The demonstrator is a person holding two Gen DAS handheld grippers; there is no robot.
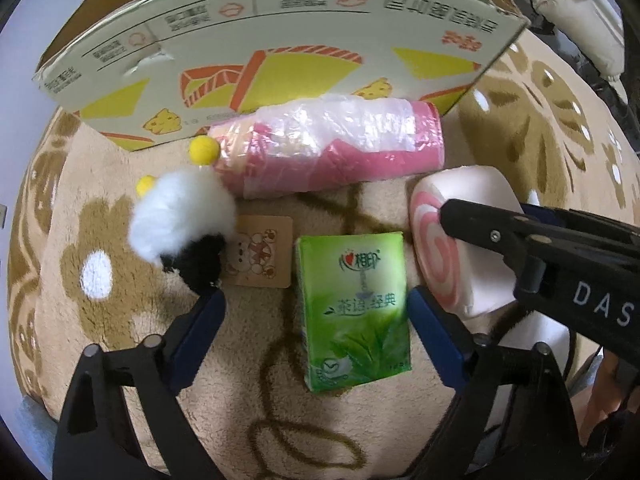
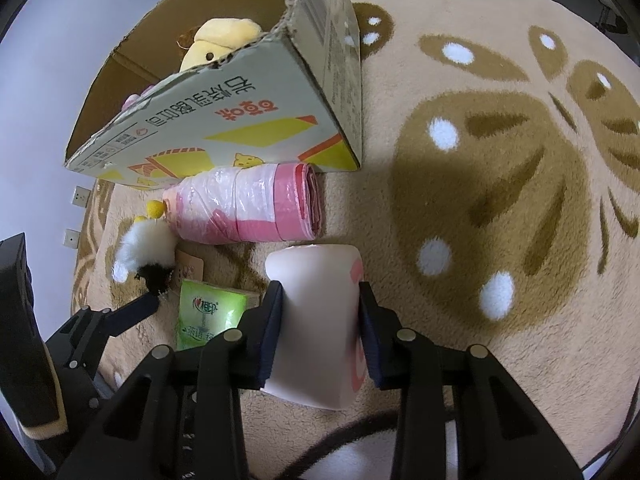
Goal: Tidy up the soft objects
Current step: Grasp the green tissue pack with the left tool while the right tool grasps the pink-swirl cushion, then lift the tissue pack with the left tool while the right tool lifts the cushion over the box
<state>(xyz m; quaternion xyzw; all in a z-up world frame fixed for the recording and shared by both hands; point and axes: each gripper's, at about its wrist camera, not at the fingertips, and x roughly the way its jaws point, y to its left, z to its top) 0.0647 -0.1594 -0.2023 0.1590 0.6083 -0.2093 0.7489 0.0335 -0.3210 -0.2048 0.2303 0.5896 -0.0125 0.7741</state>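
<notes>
Left gripper [image 1: 312,304] spread wide and low; right gripper [image 2: 320,320] fingers [image 2: 272,328] clamped inward.

- swirl squishy [image 2: 310,320]: white block, pink spiral end face, on the rug
- pink bag roll [image 1: 332,146]: on its side against the cardboard box [image 1: 280,32]
- green tissue pack [image 1: 354,308]: flat
- white pompom toy [image 1: 182,220]: left
- yellow plush [image 2: 218,42]: inside box
</notes>
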